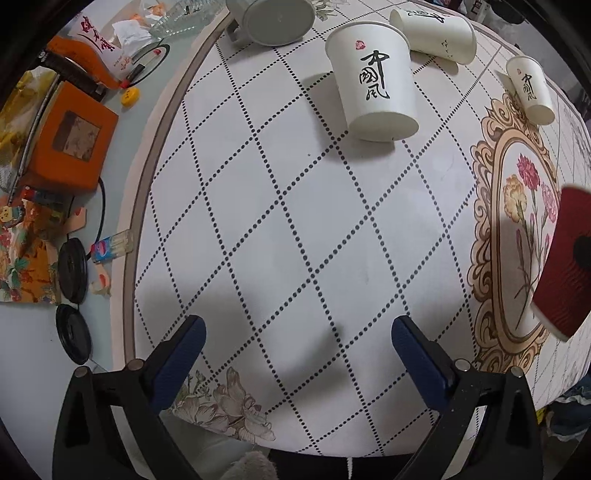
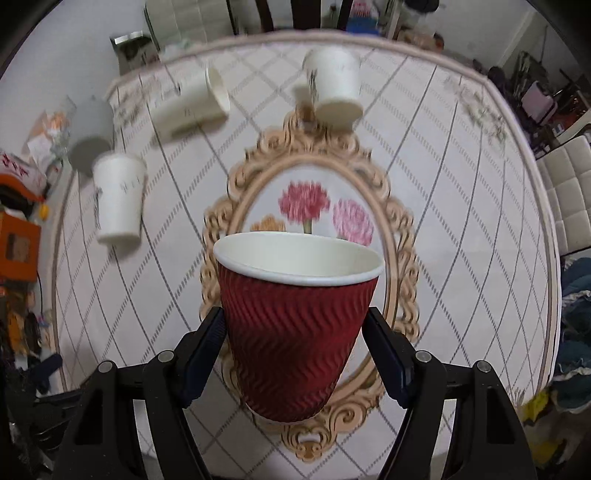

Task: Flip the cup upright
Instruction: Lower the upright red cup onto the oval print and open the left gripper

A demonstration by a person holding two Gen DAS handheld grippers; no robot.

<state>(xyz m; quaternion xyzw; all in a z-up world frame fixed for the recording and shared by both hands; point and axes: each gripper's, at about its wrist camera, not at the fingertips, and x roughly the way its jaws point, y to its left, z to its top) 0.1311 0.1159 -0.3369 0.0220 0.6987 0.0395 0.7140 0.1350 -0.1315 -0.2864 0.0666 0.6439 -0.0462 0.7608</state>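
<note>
Right gripper (image 2: 295, 332) is carrying the red ripple cup (image 2: 295, 325), mouth up.
Its fingers are clamping the cup's sides for placement; left gripper (image 1: 298, 332) is hanging released.

Round table (image 2: 461, 206) under a white cloth (image 1: 258, 221) with dotted diamond grid and an ornate oval flower frame (image 2: 314, 206) in the middle. White wall (image 2: 74, 66) behind on the left. Dark chair (image 2: 269, 14) at the far edge. White tufted seat (image 2: 569, 192) on the right. Clutter along the left edge, including an orange box (image 1: 70, 147). Soft, even light.
</note>
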